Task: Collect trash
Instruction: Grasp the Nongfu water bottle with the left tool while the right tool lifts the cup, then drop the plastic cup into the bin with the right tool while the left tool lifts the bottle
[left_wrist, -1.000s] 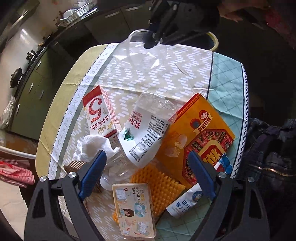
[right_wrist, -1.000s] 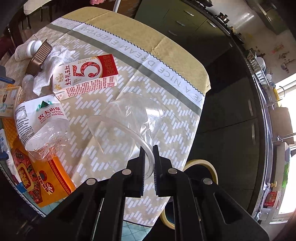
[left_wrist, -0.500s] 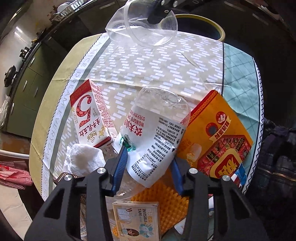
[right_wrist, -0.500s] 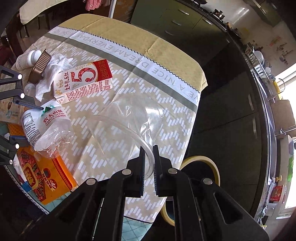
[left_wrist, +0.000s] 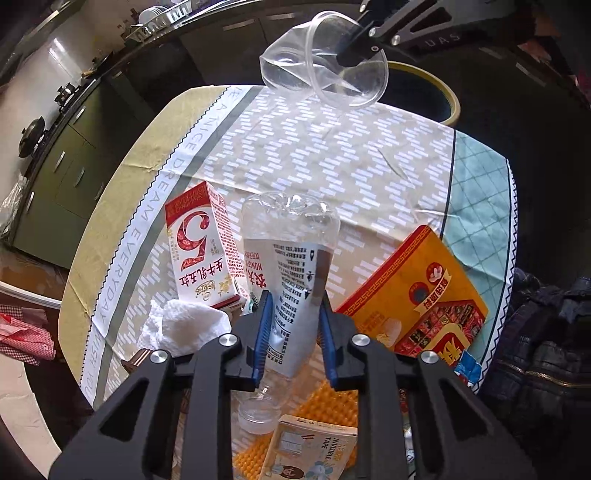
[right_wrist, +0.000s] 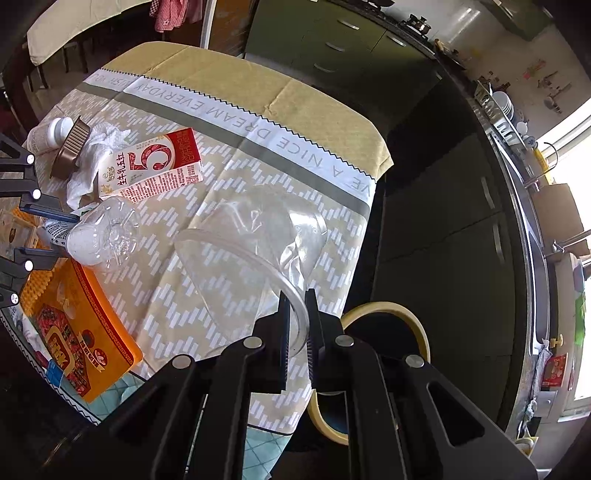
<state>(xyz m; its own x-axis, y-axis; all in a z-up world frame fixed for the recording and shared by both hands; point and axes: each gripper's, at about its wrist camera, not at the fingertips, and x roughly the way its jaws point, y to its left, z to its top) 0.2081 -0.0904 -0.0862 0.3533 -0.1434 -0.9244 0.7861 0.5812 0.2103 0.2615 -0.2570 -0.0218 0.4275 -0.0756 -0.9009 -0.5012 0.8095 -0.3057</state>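
My left gripper is shut on a crushed clear plastic bottle with a white label and holds it over the table's trash pile; the bottle also shows in the right wrist view. My right gripper is shut on the rim of a clear plastic cup, held above the table's far edge; the cup also shows in the left wrist view. A dark bin with a yellow rim stands beside the table just under the right gripper, and shows in the left wrist view.
On the patterned tablecloth lie a red-and-white milk carton, a crumpled tissue, an orange box, a tape box and an orange spiky mat. Dark kitchen cabinets stand beyond the table.
My left gripper closed on the plastic bottle and lifted it upright. My right gripper raised the clear cup off the table toward the bin.
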